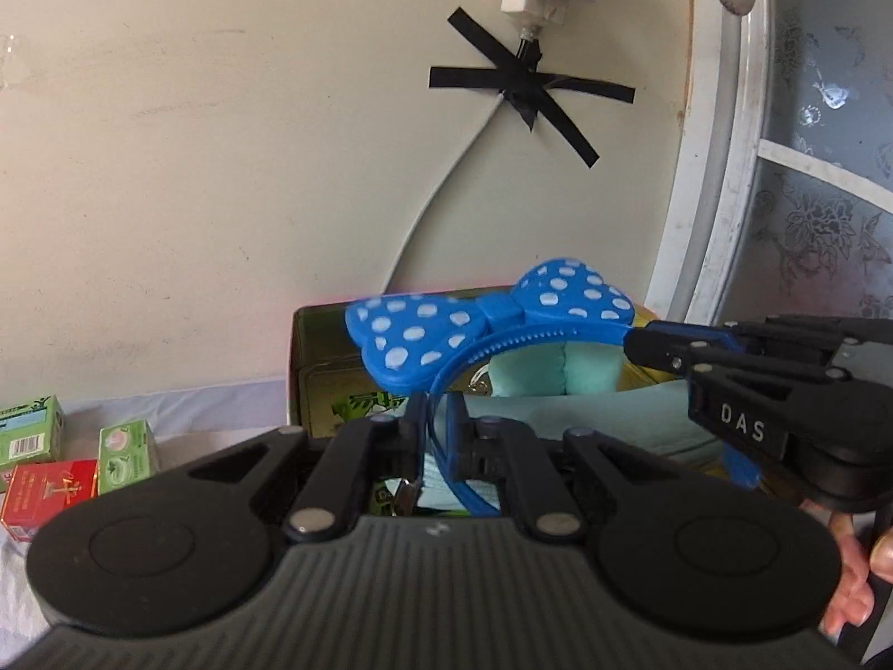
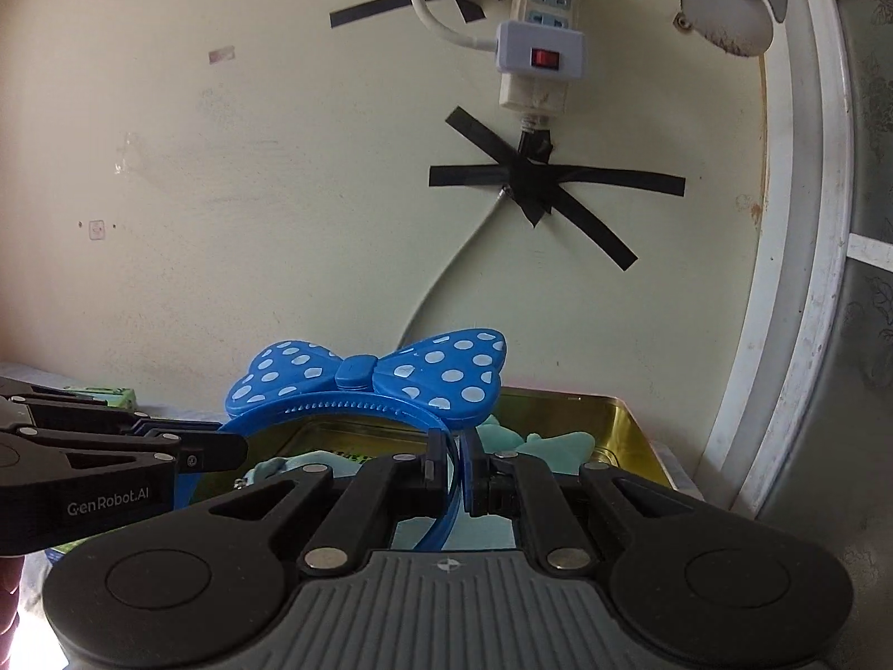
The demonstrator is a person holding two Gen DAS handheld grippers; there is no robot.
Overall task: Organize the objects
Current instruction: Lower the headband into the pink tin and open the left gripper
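A blue headband with a white-dotted bow (image 1: 491, 315) is held up over an open yellow-green tin box (image 1: 312, 368). My left gripper (image 1: 438, 430) is shut on one side of the band. My right gripper (image 2: 455, 463) is shut on the other side; it shows from the side in the left wrist view (image 1: 658, 346). The bow (image 2: 368, 374) stands upright above the tin (image 2: 625, 424). The left gripper shows at the left of the right wrist view (image 2: 223, 452). A teal soft toy (image 1: 552, 374) lies inside the tin.
Small green boxes (image 1: 30, 430) and a red box (image 1: 50, 494) lie on a white cloth at the left. A wall with a taped cable (image 1: 530, 84) and a power strip (image 2: 544, 28) is close behind. A window frame (image 2: 803, 279) is at the right.
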